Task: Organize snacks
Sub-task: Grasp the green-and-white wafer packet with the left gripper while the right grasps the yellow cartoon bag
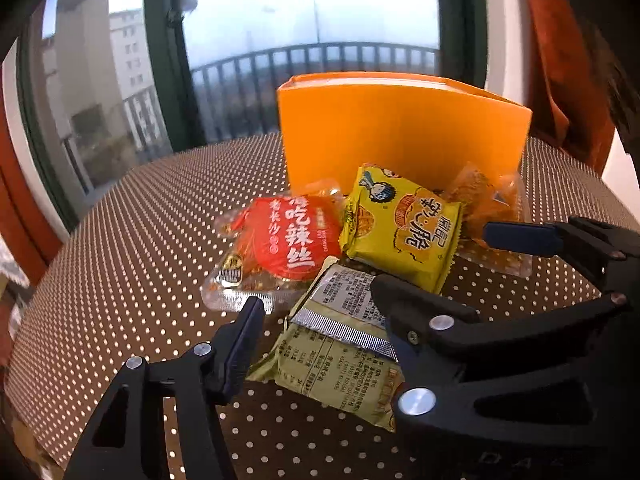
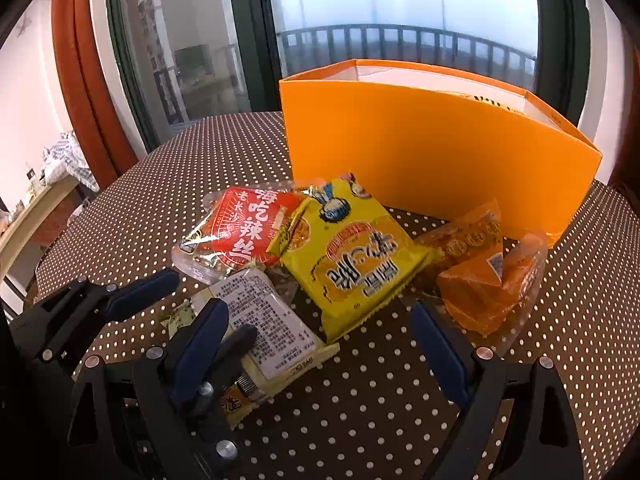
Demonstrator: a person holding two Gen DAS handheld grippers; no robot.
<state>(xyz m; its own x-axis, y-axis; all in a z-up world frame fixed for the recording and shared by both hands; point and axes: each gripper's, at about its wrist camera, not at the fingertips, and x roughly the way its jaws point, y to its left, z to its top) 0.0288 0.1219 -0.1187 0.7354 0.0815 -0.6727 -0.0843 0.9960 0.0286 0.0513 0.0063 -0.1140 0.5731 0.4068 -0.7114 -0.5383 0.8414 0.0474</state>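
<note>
Left tongs (image 1: 320,300) spread wide around olive packet (image 1: 336,344), poised to grab. Right tongs (image 2: 320,316) open, empty, near yellow packet (image 2: 352,256). Snacks heaped on desk (image 2: 380,400) before orange box (image 2: 432,152), likely their destination.

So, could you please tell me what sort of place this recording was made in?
Probably a home or flat, upstairs: a polka-dot tablecloth covers the table, orange curtains frame a large window, and a balcony railing with buildings stands outside.
</note>
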